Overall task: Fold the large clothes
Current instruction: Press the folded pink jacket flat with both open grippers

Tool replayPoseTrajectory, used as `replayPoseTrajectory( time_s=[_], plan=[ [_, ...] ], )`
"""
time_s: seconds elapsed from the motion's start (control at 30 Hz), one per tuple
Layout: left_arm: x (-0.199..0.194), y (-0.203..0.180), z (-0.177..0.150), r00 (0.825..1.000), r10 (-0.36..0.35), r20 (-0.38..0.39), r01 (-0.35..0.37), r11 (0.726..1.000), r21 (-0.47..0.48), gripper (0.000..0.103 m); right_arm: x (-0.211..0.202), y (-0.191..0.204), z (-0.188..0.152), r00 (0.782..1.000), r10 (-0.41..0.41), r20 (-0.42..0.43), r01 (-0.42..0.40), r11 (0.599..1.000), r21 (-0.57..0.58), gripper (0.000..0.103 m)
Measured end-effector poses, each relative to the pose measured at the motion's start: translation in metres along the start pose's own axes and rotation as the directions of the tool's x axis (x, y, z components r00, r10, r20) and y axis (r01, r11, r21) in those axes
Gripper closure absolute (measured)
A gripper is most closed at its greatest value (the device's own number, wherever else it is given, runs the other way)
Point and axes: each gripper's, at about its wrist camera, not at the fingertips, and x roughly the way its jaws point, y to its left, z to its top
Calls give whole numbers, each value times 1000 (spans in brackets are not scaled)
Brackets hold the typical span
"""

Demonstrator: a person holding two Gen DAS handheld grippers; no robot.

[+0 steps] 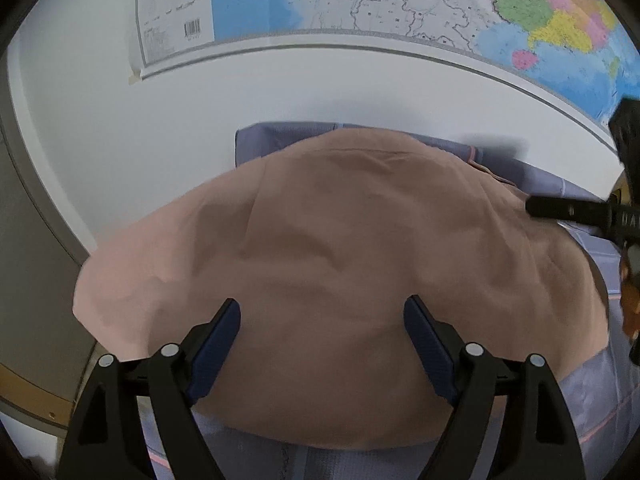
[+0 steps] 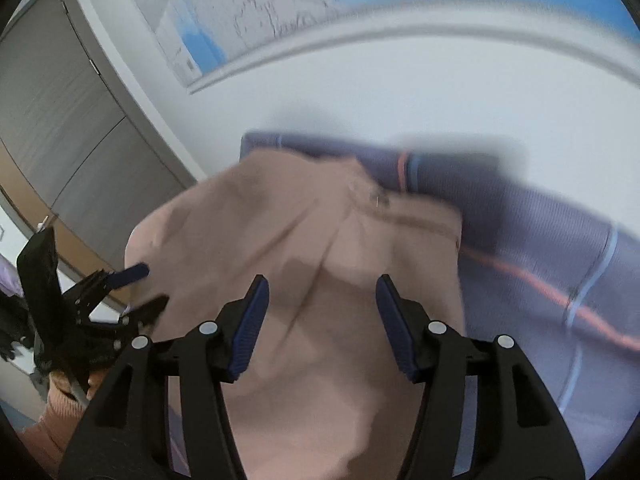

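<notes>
Left wrist view: a large pinkish-tan garment (image 1: 340, 248) lies spread over a purple-grey bed sheet (image 1: 592, 400) and fills the middle of the frame, its far edge reaching toward the white wall (image 1: 160, 112) at upper centre. The left gripper (image 1: 322, 308) stands at lower centre with its jaws spread wide above the cloth, nothing caught between the blue-padded fingers (image 1: 216, 348). At the right edge of the frame, parts of the right gripper (image 1: 560, 208) reach in over the garment's right side. A coloured map (image 1: 500, 12) hangs across the top of the frame. In the blurred right wrist view, the right gripper (image 2: 322, 288) sits at lower centre, jaws parted and empty, over the same garment (image 2: 312, 240), which shows creases running down its middle and a seam near its upper right corner. The striped sheet (image 2: 560, 248), with an orange line and pale blue lines, lies bare to the right of the cloth. At the left edge of this frame the left gripper (image 2: 148, 284) shows beside the garment's left border, with grey cabinet doors (image 2: 80, 128) in the upper left.
</notes>
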Motion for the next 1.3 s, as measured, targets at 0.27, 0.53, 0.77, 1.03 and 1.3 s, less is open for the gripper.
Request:
replayPoseTrajectory(
  time_s=[0.27,0.53,0.77,1.03,1.3],
  plan=[
    [27,35,35,991,129,-20,-130,989,-76,14,46,-27,16,996,-33,-81,45,987,151,51],
    [69,89,54,981,118,-152,-145,973,-178,15,9,-3,0,999,24,-37,-22,999,41,48],
    [40,75,37,988,126,-86,-138,979,-151,17,-29,22,-51,1000,2,-6,-3,995,-97,47],
    [-12,-4,-2,998,-57,-17,58,997,55,17,-28,40,-88,999,-40,-30,34,982,-188,47],
    [-28,-24,-19,1000,-20,-14,20,1000,-7,17,-39,55,-108,999,-47,27,51,984,-171,46]
  ],
)
